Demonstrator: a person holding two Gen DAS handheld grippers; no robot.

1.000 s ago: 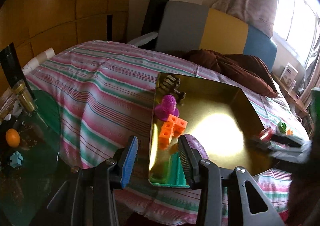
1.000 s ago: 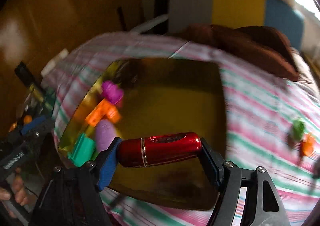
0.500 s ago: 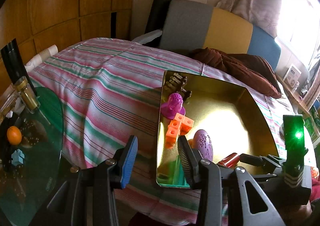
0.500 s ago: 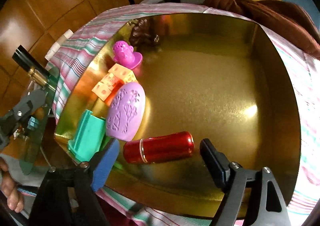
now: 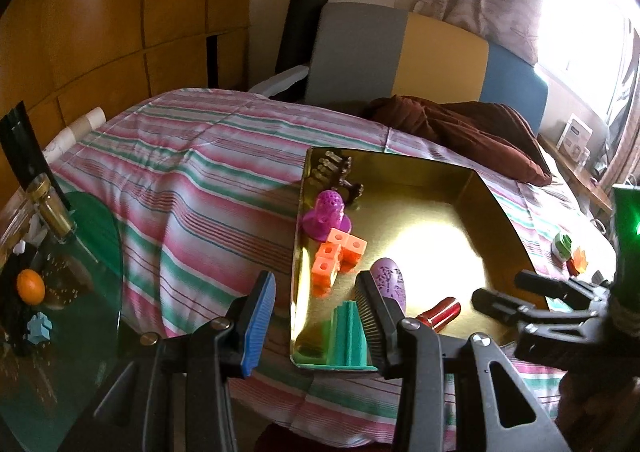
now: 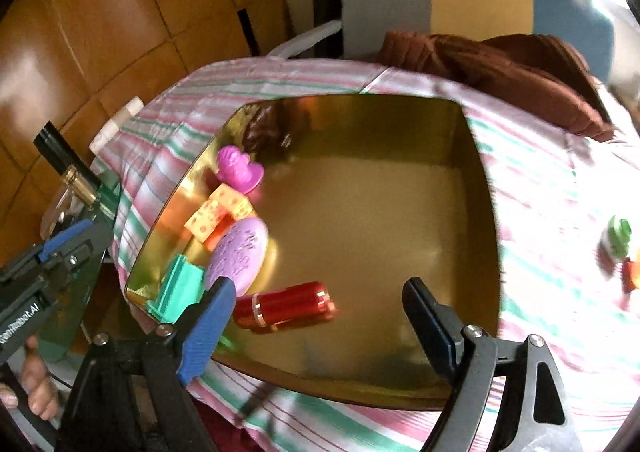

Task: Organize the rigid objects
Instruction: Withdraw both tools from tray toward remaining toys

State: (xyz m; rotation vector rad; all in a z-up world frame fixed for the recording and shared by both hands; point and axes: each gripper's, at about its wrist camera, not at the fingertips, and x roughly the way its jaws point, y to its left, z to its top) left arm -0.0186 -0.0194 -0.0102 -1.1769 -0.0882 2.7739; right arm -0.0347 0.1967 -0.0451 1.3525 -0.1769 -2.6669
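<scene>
inspector: state of your right gripper [image 6: 312,316]?

operator: my jaws stand wide, nothing pressed. the red cylinder [image 6: 286,306] lies loose in the gold tray [image 6: 486,211], long axis crosswise.

inspector: what remains?

operator: a green piece [image 6: 618,238] on the striped cover, off to my right. my right is nearer; my left gripper [image 5: 316,304] idles part-open, empty.

A tray [image 6: 480,179] lies on the bed [image 5: 180,179]. Along its left wall, far to near, sit a clip [image 5: 340,175], a domed toy [image 5: 328,211], linked cubes [image 5: 336,256], an egg-shaped piece [image 6: 238,252] and a ridged block [image 6: 176,288]. A cylinder [image 6: 286,306] lies near the front wall, just right of the egg-shaped piece.
</scene>
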